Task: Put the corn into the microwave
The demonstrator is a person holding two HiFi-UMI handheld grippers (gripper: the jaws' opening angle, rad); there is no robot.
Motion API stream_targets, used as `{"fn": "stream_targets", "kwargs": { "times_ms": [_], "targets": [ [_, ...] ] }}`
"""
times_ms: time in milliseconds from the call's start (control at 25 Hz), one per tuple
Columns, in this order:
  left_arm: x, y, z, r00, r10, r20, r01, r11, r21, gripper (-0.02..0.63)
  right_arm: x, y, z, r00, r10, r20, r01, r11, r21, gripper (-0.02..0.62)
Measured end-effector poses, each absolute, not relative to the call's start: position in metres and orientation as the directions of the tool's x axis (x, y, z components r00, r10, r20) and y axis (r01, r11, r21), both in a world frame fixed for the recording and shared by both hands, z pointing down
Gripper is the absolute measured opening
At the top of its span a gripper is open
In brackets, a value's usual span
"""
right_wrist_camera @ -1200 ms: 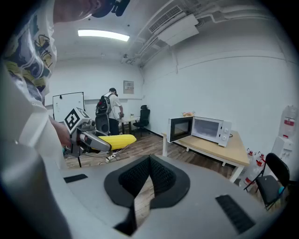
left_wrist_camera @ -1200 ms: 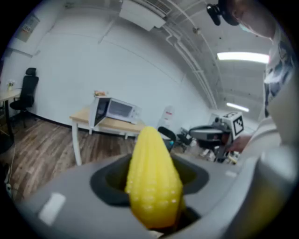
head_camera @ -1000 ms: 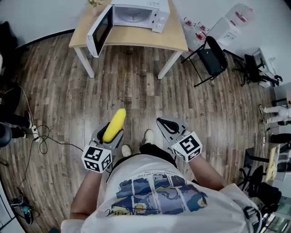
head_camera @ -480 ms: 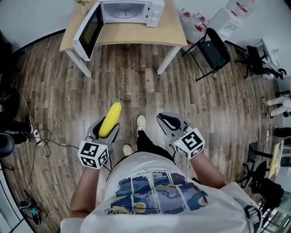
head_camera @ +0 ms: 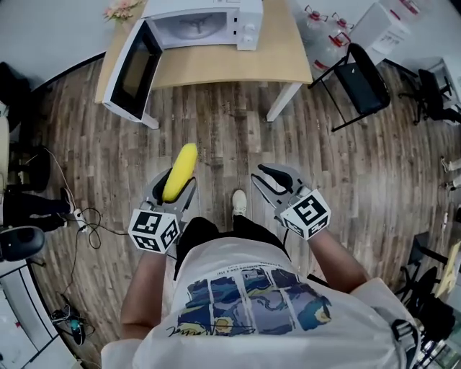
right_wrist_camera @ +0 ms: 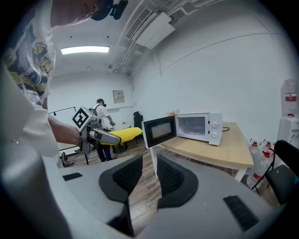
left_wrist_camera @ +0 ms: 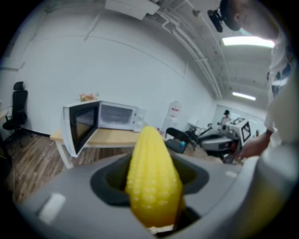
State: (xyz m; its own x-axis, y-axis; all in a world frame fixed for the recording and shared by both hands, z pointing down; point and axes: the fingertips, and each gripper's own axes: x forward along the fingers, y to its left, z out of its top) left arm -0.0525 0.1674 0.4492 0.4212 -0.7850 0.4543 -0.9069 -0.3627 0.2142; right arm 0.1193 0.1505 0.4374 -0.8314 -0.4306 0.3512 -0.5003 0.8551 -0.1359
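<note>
Left claw (head_camera: 175, 189): clamped on the corn (head_camera: 180, 170). Both jaws press on the lower part of the cob. Its yellow tip sticks out past them and points toward the table (head_camera: 216, 65). In the left gripper view the corn (left_wrist_camera: 152, 179) fills the middle of the frame, seated in the dark recess between the jaws, with its stem end at the bottom edge.

Right claw (head_camera: 264, 177): jaws opening, with a narrow gap between the ribbed black pads (right_wrist_camera: 122, 176). Nothing is between them; only wooden planks show through the gap in the right gripper view.

Position: I hold both claws out in front of my body at about the same level, well apart from each other, above the wood-plank floor (head_camera: 216, 137). One shoe (head_camera: 238, 202) shows between them.

Corn location: in the left claw, in the air, well short of the microwave (head_camera: 205, 20). It is not yet inside.

Microwave: white, standing on the light wooden table beside the wall. Its door (head_camera: 131, 68) is swung wide open to the left and overhangs the table's left end. The open cavity faces me.

Surroundings: a black folding chair (head_camera: 364, 76) stands to the right of the table. Cables (head_camera: 75, 216) lie on the floor at the left.
</note>
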Motion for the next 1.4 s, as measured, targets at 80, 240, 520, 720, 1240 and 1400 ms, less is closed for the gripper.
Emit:
{"fn": "stream_targets", "kwargs": {
  "times_ms": [80, 240, 520, 720, 1240, 1400],
  "targets": [
    [-0.050, 0.142, 0.450, 0.412, -0.790, 0.454, -0.911, -0.352, 0.213, 0.255, 0.126, 0.130, 0.441, -0.824, -0.441, 0.355, -0.515, 0.845, -0.144, 0.073],
    [-0.051, 0.097, 0.452, 0.409, -0.788, 0.461, -0.913, -0.353, 0.205, 0.255, 0.128, 0.100, 0.446, -0.811, -0.461, 0.361, -0.539, 0.828, -0.154, 0.043],
    [-0.075, -0.002, 0.468, 0.436, -0.778, 0.452, -0.900, -0.382, 0.211, 0.254, 0.107, 0.040, 0.454, -0.769, -0.495, 0.404, -0.587, 0.797, -0.141, 0.037],
    [-0.090, -0.074, 0.477, 0.467, -0.760, 0.452, -0.883, -0.426, 0.198, 0.255, 0.083, -0.001, 0.438, -0.729, -0.539, 0.422, -0.635, 0.763, -0.122, 0.038],
    [-0.112, -0.234, 0.509, 0.457, -0.760, 0.462, -0.888, -0.420, 0.186, 0.255, 0.062, -0.085, 0.427, -0.633, -0.635, 0.442, -0.740, 0.664, -0.107, 0.038],
    [-0.115, -0.277, 0.518, 0.422, -0.771, 0.478, -0.904, -0.397, 0.157, 0.255, 0.072, -0.112, 0.437, -0.647, -0.609, 0.458, -0.729, 0.670, -0.139, 0.038]
  ]
}}
